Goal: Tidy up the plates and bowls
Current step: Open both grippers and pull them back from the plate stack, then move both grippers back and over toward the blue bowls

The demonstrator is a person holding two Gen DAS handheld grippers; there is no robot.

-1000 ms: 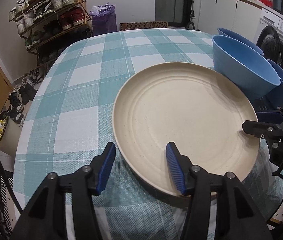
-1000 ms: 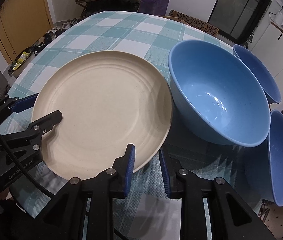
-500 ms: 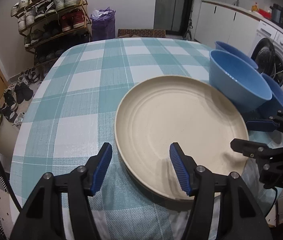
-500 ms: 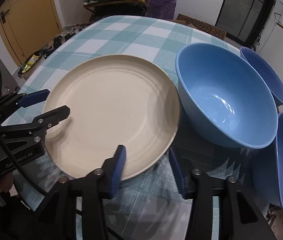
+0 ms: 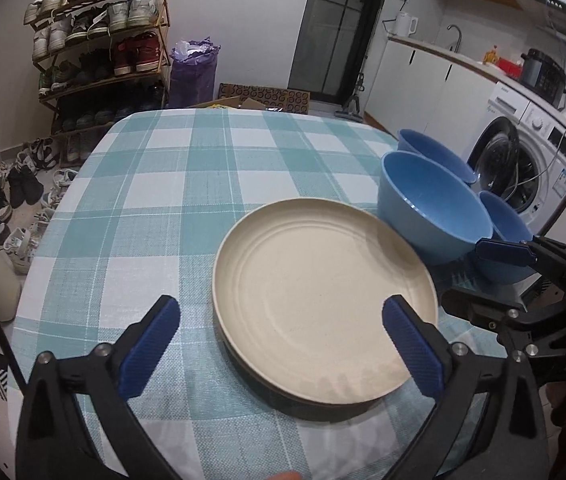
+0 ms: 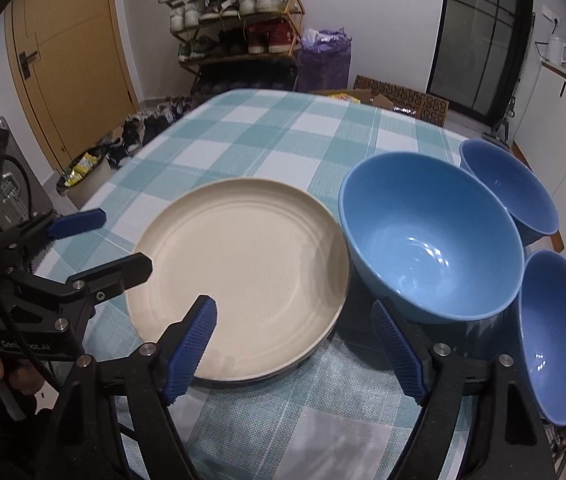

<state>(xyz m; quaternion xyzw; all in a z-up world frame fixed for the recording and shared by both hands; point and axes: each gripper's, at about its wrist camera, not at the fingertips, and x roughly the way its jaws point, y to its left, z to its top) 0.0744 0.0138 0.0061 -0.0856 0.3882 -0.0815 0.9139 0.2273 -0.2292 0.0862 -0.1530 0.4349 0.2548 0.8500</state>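
A cream plate (image 5: 323, 300) (image 6: 239, 276) lies on the checked table, with a dark rim showing under its near edge. To its right stands a large blue bowl (image 5: 431, 216) (image 6: 431, 240). One small blue bowl (image 6: 507, 188) is behind it and another small blue bowl (image 6: 555, 332) is nearer, at the table's edge. My left gripper (image 5: 281, 308) (image 6: 125, 240) hovers above the plate's left side, jaws opening wide, pads clear of it. My right gripper (image 6: 294, 308) (image 5: 461, 274) hangs over the plate's right rim, jaws opening too, gripping nothing.
The table (image 5: 187, 184) has a teal and white checked cloth. A shoe rack (image 5: 99, 40) and purple bag (image 5: 195, 68) stand beyond its far end. A washing machine (image 5: 523, 168) is close on the right, a wooden door (image 6: 67, 64) on the left.
Both grippers have opened wide and drawn up and back from the plate's rim. The plate now looks smaller and lies free; the bowls have not moved.
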